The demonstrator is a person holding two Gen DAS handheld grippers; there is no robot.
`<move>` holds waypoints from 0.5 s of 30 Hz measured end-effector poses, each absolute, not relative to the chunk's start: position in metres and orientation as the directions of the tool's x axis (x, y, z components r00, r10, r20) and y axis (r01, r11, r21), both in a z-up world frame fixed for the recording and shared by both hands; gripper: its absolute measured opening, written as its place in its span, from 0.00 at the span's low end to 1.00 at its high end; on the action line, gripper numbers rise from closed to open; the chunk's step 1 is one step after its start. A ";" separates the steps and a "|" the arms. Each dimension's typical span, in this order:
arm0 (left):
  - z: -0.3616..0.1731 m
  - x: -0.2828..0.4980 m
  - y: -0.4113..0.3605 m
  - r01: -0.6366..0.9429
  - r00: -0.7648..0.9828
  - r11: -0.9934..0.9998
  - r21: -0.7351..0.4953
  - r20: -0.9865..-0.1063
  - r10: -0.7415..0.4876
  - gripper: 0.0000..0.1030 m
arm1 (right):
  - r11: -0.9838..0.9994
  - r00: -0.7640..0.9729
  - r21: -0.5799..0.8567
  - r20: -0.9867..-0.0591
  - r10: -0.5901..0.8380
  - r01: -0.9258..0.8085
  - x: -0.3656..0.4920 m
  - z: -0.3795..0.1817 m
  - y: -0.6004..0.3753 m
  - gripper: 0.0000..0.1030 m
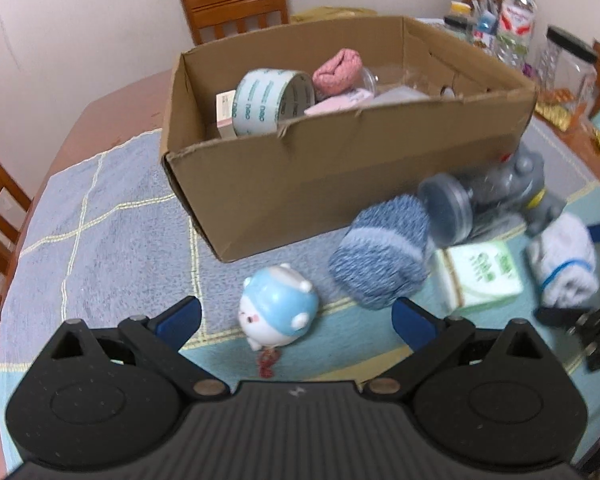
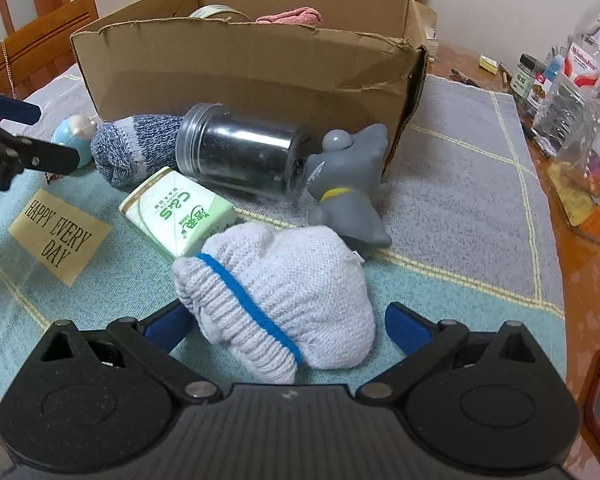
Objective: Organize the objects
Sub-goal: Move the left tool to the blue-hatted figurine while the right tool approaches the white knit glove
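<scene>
White rolled glove [image 2: 276, 300] hides part of the right claw's [image 2: 290, 326] left finger.

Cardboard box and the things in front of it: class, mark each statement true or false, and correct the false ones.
1. A roll of tape lies inside the cardboard box. True.
2. The white glove bundle is already in the box. False: it lies on the mat between the open fingers of the right gripper.
3. The left gripper is shut on the blue figurine. False: it is open; the blue figurine lies on the mat.
4. The dark jar lies on its side. True.
5. The grey toy sits outside the box. True.
</scene>
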State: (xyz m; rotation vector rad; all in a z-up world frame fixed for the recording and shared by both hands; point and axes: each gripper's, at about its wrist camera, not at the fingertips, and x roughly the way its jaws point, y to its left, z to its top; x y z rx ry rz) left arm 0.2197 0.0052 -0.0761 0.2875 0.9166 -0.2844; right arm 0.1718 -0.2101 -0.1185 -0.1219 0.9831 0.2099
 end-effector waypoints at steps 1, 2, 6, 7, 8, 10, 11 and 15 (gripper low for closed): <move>-0.078 0.220 0.008 0.376 0.577 0.918 0.127 -0.807 -0.125 0.98 | 0.973 0.537 -0.008 -0.835 0.120 -0.230 0.171 -0.118 -0.210 1.00; -0.079 0.221 0.010 0.394 0.578 0.910 0.131 -0.805 -0.134 0.98 | 0.973 0.537 -0.008 -0.835 0.120 -0.229 0.171 -0.118 -0.210 1.00; -0.084 0.225 0.020 0.457 0.574 0.878 0.141 -0.801 -0.170 0.98 | 0.975 0.531 -0.007 -0.839 0.115 -0.223 0.173 -0.117 -0.209 1.00; -0.086 0.226 0.022 0.471 0.574 0.871 0.142 -0.799 -0.181 0.98 | 0.975 0.531 -0.007 -0.840 0.114 -0.221 0.173 -0.117 -0.209 1.00; -0.089 0.227 0.024 0.481 0.576 0.865 0.146 -0.796 -0.186 0.98 | 0.976 0.531 -0.007 -0.840 0.113 -0.218 0.173 -0.118 -0.210 1.00; -0.096 0.229 0.027 0.493 0.575 0.857 0.148 -0.795 -0.194 0.97 | 0.978 0.532 -0.007 -0.840 0.108 -0.210 0.172 -0.117 -0.209 1.00; -0.100 0.231 0.029 0.497 0.566 0.857 0.138 -0.800 -0.199 0.97 | 0.979 0.531 -0.007 -0.841 0.105 -0.205 0.172 -0.117 -0.209 1.00; -0.110 0.239 0.041 0.499 0.524 0.865 0.050 -0.813 -0.255 0.97 | 0.987 0.526 -0.007 -0.847 0.081 -0.163 0.172 -0.116 -0.207 1.00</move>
